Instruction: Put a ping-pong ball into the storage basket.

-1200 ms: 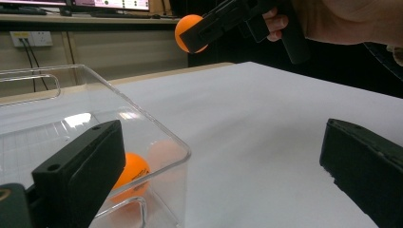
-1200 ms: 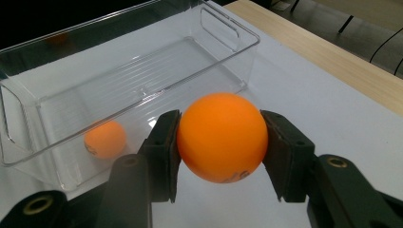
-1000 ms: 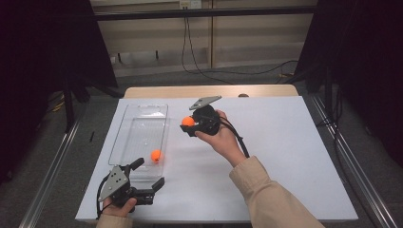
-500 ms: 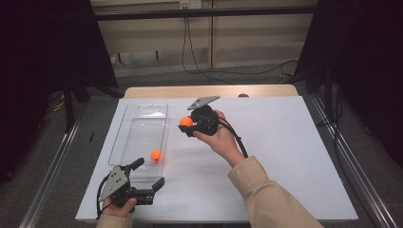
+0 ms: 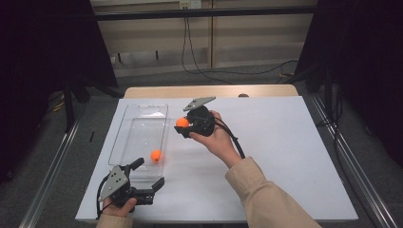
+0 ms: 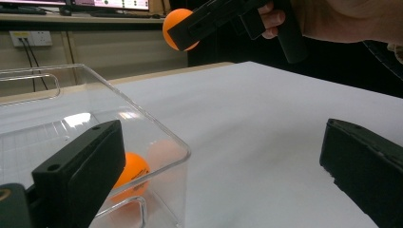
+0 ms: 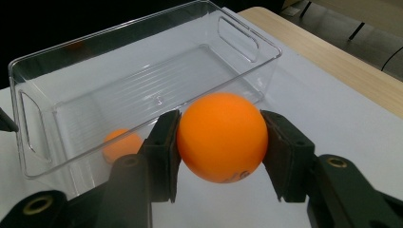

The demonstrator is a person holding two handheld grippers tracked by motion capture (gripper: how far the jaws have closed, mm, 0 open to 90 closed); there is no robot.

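Observation:
My right gripper (image 5: pixel 182 125) is shut on an orange ball (image 5: pixel 182 122) and holds it in the air just right of a clear plastic bin (image 5: pixel 140 114). In the right gripper view that ball (image 7: pixel 222 137) sits squeezed between both jaws, with the bin (image 7: pixel 237 35) just beyond. A second orange ball (image 5: pixel 156 155) lies inside the bin near its near end. My left gripper (image 5: pixel 149 175) rests open on the table at the front left, empty, by the bin's near corner. The left gripper view shows the bin's ball (image 6: pixel 130 173) through the wall and the held ball (image 6: pixel 177 28) above.
A white table top (image 5: pixel 285 152) spreads wide to the right of the bin. A wooden strip (image 5: pixel 209 91) runs along its far edge. Black frame posts (image 5: pixel 69 102) stand at the left, and cables (image 5: pixel 228 71) lie on the floor behind.
My right gripper has drifted slightly left toward the bin with the ball still in it. The left gripper and the ball in the bin have stayed put.

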